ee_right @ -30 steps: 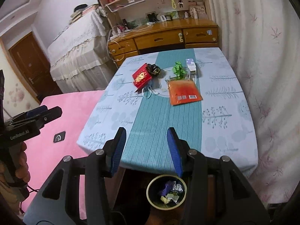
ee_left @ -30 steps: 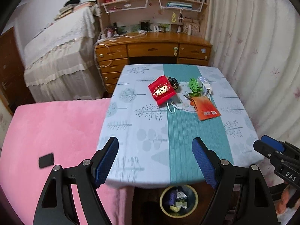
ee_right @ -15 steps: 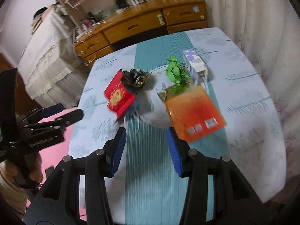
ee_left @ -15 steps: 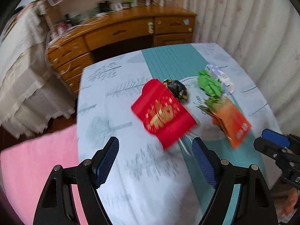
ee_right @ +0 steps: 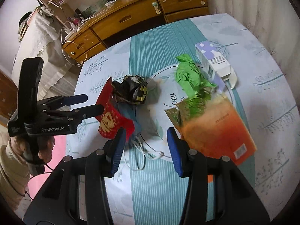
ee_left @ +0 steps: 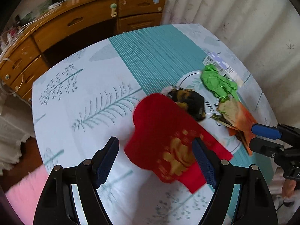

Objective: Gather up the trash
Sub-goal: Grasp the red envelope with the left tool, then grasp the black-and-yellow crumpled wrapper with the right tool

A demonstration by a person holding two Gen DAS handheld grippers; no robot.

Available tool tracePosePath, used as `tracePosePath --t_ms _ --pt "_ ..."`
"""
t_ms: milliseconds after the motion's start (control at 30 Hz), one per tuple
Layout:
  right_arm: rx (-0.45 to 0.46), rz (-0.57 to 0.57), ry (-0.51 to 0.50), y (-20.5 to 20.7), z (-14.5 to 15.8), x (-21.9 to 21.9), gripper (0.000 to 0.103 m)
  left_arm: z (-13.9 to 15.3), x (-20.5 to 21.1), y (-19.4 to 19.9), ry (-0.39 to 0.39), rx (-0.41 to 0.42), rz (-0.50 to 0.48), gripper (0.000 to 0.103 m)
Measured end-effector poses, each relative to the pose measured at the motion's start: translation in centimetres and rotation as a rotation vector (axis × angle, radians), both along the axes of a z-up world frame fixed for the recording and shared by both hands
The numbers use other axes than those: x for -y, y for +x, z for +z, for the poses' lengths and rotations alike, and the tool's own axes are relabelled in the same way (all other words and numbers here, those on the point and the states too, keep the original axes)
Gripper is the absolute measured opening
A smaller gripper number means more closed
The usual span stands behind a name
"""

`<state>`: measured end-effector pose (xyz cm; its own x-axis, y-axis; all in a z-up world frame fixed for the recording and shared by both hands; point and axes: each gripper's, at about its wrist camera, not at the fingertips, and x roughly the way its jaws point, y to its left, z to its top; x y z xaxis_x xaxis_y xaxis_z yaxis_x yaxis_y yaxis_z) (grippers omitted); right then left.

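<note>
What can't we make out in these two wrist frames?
- Red bag: gold print motion-blurred in the left wrist view; the right wrist view shows it edge-on.
- Orange packet: small print too tiny to read; in the left wrist view the right gripper covers its corner.
- White carton: far side hidden.
- Black crumpled wrapper: markings unreadable.

Printed cloth covers the table (ee_right: 271, 93); the red bag (ee_left: 165, 131) appears matt paper, the green wrapper (ee_right: 189, 76) crinkled glossy foil, the orange packet (ee_right: 215, 123) smooth and shiny, the desk (ee_right: 135, 16) varnished wood.
</note>
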<state>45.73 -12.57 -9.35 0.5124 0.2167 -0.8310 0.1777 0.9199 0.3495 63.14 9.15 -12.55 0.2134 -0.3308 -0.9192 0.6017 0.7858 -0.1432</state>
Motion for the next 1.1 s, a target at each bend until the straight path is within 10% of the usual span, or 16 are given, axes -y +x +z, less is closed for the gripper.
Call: tracePosePath --t_ms 533,900,1067,1100 --pt "-0.024 0.004 -0.020 2.7 -3.7 -1.8 0.036 -1.7 2.9 -0.9 -0.065 -0.086 -0.337 0.082" --pt "-0.017 0.001 0.014 3.3 -4.3 -1.9 0.036 -4.3 2.4 -2.9 -0.044 -0.084 -0.102 0.082" --pt "-0.016 -0.001 0.015 3.0 -4.0 -1.6 0.036 -4.2 2.3 -3.6 -0.065 -0.088 -0.018 0.019" --pt "-0.008 0.001 0.011 2.9 -3.7 -1.6 0.036 -4.2 1.8 -3.7 -0.075 -0.108 0.011 0.019"
